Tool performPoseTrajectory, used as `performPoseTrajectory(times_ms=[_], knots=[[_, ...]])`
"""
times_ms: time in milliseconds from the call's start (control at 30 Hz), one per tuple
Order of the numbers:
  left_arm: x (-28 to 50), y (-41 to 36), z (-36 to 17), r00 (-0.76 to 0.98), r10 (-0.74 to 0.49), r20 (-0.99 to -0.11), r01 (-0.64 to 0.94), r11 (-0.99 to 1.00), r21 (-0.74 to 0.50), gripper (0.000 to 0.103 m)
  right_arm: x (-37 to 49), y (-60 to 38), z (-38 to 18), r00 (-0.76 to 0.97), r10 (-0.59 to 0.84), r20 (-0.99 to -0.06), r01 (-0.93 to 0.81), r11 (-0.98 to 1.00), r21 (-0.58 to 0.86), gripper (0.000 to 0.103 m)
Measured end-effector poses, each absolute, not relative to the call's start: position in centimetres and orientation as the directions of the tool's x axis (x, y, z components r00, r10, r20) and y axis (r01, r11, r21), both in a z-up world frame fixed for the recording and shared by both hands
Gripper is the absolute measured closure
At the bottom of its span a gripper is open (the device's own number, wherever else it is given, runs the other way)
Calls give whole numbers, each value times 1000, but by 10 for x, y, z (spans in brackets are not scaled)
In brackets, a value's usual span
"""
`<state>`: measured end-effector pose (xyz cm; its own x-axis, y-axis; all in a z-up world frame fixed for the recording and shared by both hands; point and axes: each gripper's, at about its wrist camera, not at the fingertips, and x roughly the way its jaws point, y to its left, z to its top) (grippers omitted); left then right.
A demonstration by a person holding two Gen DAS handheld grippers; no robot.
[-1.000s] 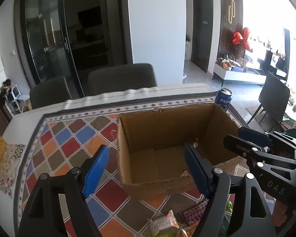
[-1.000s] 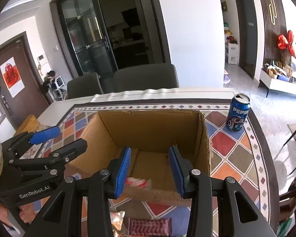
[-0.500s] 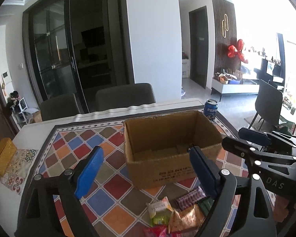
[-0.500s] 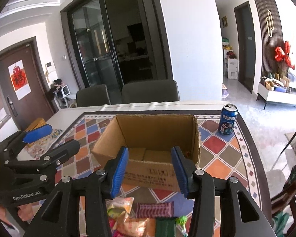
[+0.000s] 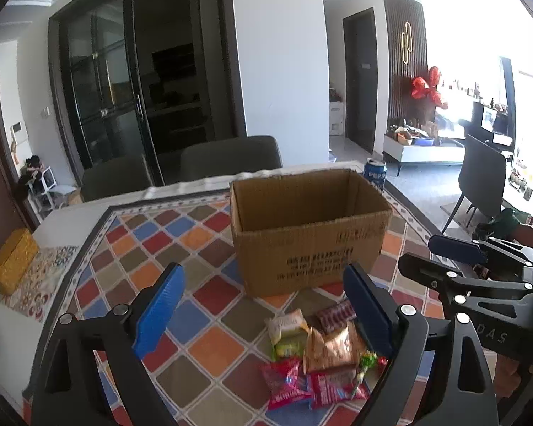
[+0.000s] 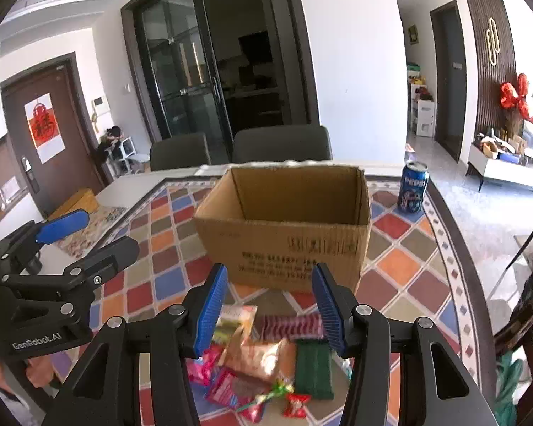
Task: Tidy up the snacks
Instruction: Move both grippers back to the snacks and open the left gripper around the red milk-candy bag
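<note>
1. Table (image 6: 419,248), checkered cloth. Nothing wrong here; its near edge is cut off under both rigs.
2. Box (image 6: 284,245) open-topped, mid-table, just beyond the snack pile. Interior floor is hidden from both views at this angle, so can't tell what's already in it. Risk: a packet dropped short clips the near rim and falls back out.
3. Left gripper (image 5: 263,305) spread wide, empty, hanging above the cloth left of the pile. Right gripper (image 6: 268,301) also spread, empty, roughly over the pile. Risk: the two rigs sit close side by side; both going for the pile at once would likely collide.
4. Can (image 6: 413,191) upright near the box's far right corner, apart from it. A wide swing on that side could tip it.
5. Snacks (image 6: 263,358) heaped just in front of the box, overlapping. Risk: pinching one drags or lifts a neighbour; crinkly film may slip.
6. Small candies (image 6: 296,404) at the pile's near edge: blurred, partly behind fingers, can't count them.
</note>
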<state>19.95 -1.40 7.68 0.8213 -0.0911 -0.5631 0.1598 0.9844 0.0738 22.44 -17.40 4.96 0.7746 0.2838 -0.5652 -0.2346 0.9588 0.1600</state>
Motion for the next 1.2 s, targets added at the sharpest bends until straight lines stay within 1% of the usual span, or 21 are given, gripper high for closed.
performPoseTrajectory(times_ms=[133, 367, 700, 867, 1200], knots=[[189, -13, 65, 810, -76, -581, 148, 986, 76, 12, 214, -173, 41, 769, 272, -579, -226, 962, 151, 52], [180, -9, 35, 761, -66, -645, 125, 991, 47, 12, 201, -171, 18, 731, 258, -631, -209, 966, 153, 52], [174, -8, -7, 685, -55, -726, 116, 993, 34, 12, 193, -175, -33, 617, 245, -748, -163, 969, 184, 52], [172, -6, -26, 645, -50, -762, 110, 993, 29, 12, 190, -174, -55, 565, 249, -787, -149, 969, 199, 53], [179, -7, -59, 578, -41, -815, 106, 994, 25, 13, 192, -178, -88, 493, 210, -844, -112, 978, 178, 52]])
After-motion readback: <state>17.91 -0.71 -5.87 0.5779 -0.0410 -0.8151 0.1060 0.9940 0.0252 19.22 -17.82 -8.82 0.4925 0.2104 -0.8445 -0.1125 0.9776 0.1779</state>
